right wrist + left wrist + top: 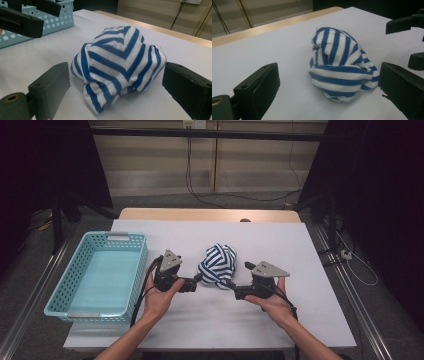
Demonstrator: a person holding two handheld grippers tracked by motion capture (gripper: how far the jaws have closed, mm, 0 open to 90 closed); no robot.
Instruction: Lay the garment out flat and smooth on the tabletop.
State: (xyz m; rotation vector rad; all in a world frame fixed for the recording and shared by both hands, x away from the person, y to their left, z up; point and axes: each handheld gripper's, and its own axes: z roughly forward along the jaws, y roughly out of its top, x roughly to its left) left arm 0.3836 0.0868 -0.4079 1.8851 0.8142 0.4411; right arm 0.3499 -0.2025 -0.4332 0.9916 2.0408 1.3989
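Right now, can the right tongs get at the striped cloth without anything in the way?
Probably yes. The right tongs are open, level with the cloth and close beside it, with bare table around. The left tongs are near its other side, not between them.

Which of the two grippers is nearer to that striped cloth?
Too close to call. The left gripper sits at the left edge of the striped cloth, the right gripper at its lower right; both have open jaws.

My forearms are bare, no sleeves, and in each hand I carry a black two-jaw tool — the left gripper (pixel 198 279) and the right gripper (pixel 228 284) — each topped by a grey three-cornered plate, with blocky black jaws and black cables trailing back.
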